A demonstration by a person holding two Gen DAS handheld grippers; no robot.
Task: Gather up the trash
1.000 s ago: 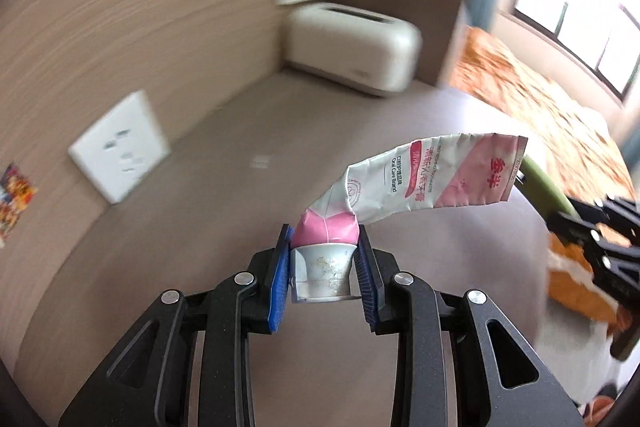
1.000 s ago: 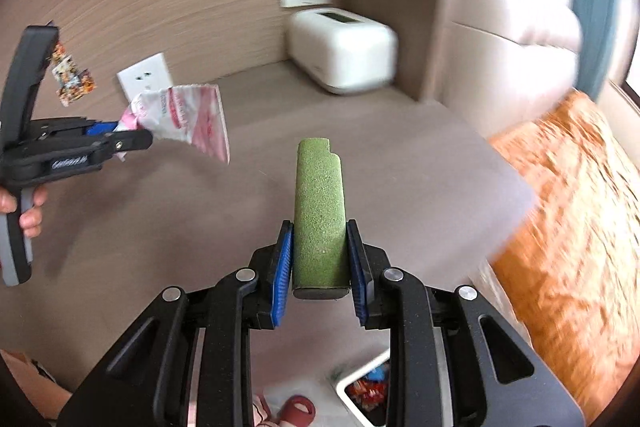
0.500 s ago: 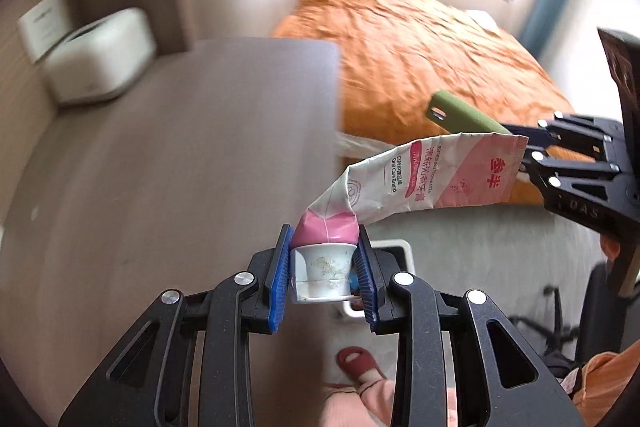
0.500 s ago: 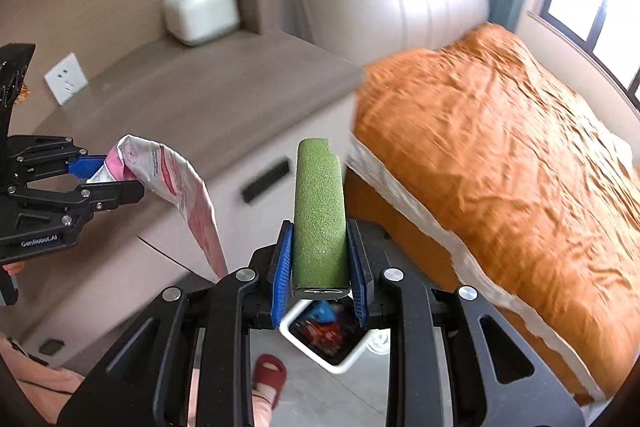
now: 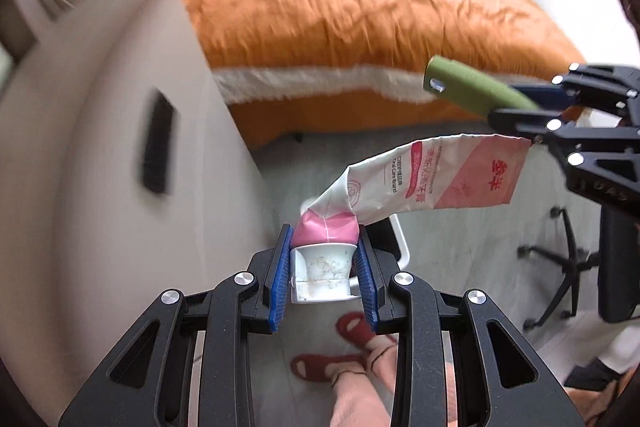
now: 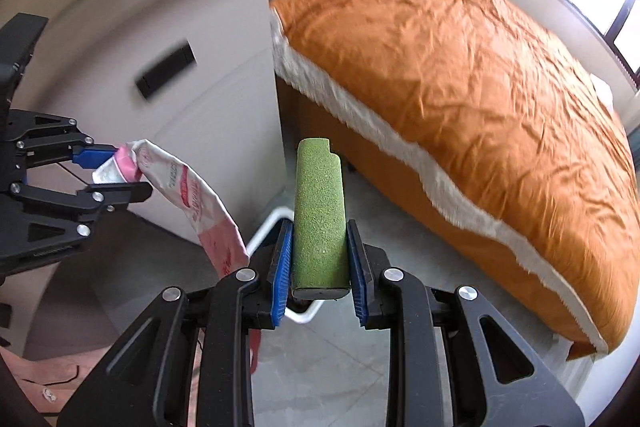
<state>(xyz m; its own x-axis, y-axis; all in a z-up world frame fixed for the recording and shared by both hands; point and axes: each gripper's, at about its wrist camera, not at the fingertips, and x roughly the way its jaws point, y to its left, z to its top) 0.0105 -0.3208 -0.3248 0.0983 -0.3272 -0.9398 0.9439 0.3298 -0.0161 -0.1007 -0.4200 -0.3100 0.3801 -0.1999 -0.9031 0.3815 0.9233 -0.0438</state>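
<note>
My left gripper [image 5: 324, 269] is shut on a squeezed pink and white toothpaste tube [image 5: 424, 183] by its cap end; the flat body bends up to the right. My right gripper [image 6: 318, 259] is shut on a green flat case [image 6: 318, 207] that stands up between the blue pads. Each gripper shows in the other view: the right gripper [image 5: 532, 107] with the green case [image 5: 468, 87] at the right, the left gripper [image 6: 116, 171] with the toothpaste tube [image 6: 192, 199] at the left. A white bin rim [image 6: 266, 227] lies on the floor under both, mostly hidden.
A grey cabinet [image 6: 168, 75] stands at the left beside a bed with an orange cover [image 6: 460, 79]. A person's feet in red slippers [image 5: 352, 347] stand on the grey floor. A black chair base [image 5: 560, 267] is at the right.
Both grippers have swung away from the cabinet top and down towards the floor beside the bed, each still holding its item. The white bin has come into view below them.
</note>
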